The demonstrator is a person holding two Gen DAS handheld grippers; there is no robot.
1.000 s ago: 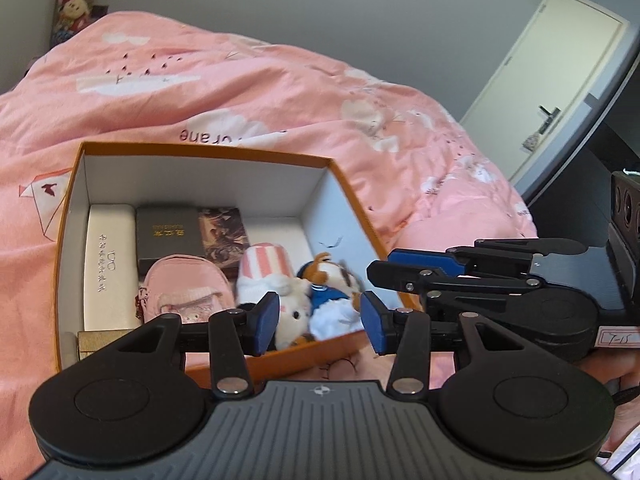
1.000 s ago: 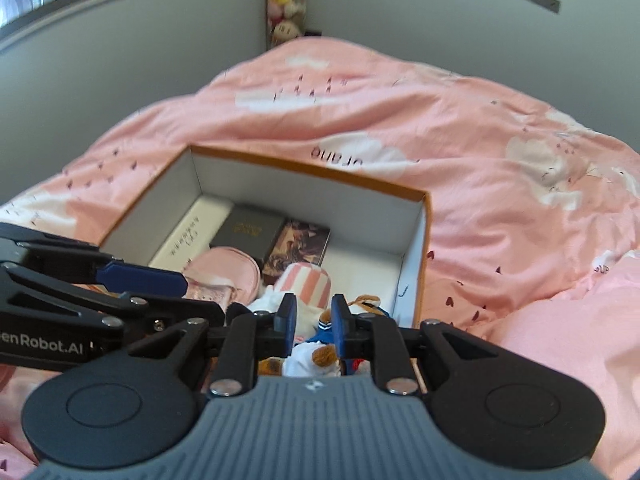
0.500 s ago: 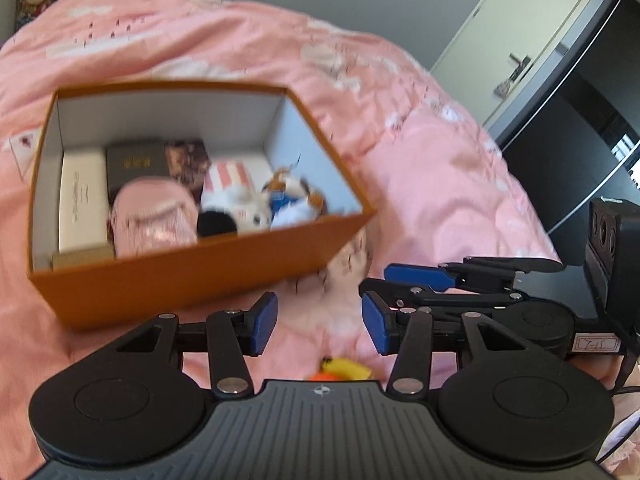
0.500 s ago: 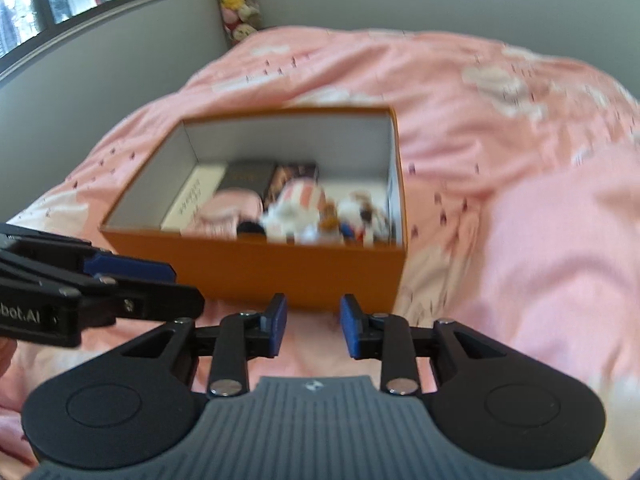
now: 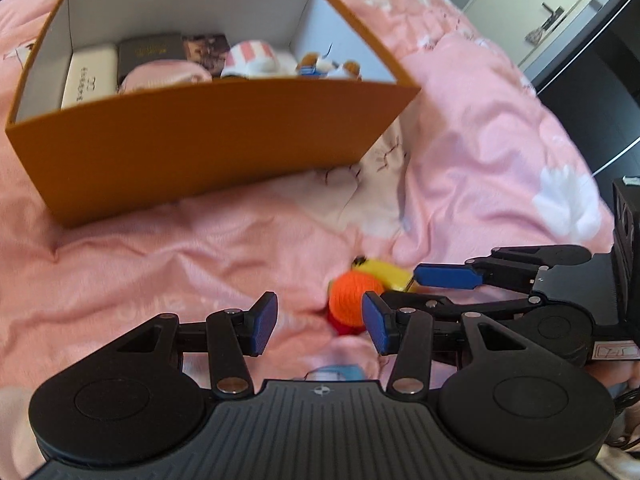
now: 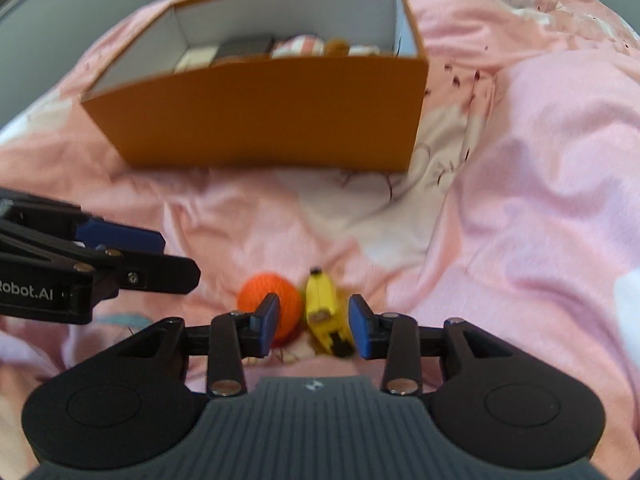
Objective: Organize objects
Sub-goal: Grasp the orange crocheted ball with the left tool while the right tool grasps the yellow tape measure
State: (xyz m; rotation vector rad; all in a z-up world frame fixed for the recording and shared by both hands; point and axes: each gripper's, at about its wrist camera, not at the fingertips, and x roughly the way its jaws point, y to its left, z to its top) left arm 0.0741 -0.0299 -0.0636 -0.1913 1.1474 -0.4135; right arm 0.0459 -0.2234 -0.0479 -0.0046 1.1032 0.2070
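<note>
An open orange box (image 5: 208, 136) with a white lining sits on a bed under a pink quilt (image 5: 480, 128). From the left wrist view its contents show: a white case (image 5: 90, 76) along the left wall, a dark box (image 5: 150, 50) and a printed card (image 5: 206, 48) at the back, a pink pouch (image 5: 164, 76) in front, then a pink-striped plush (image 5: 252, 56) and a brown-and-white plush (image 5: 328, 68) to the right. The right wrist view sees only their tops over the near wall.

On the quilt in front of the box lie an orange ball of yarn (image 6: 268, 300) and a yellow toy banana (image 6: 322, 304), just beside each other. The left wrist view also shows a door (image 5: 540, 20) at upper right; the right wrist view alone shows the banana's full length.

The left hand-held gripper (image 5: 318, 326) stands open over bare quilt, the yarn ball just at its right fingertip. The right hand-held gripper (image 6: 314, 326) is open with nothing pressed, its jaws having just been opening, the banana between its fingertips.

A second ago both hand-held grippers hung over the box interior, the right one nearly closed; both have since dropped to the quilt in front of it.
</note>
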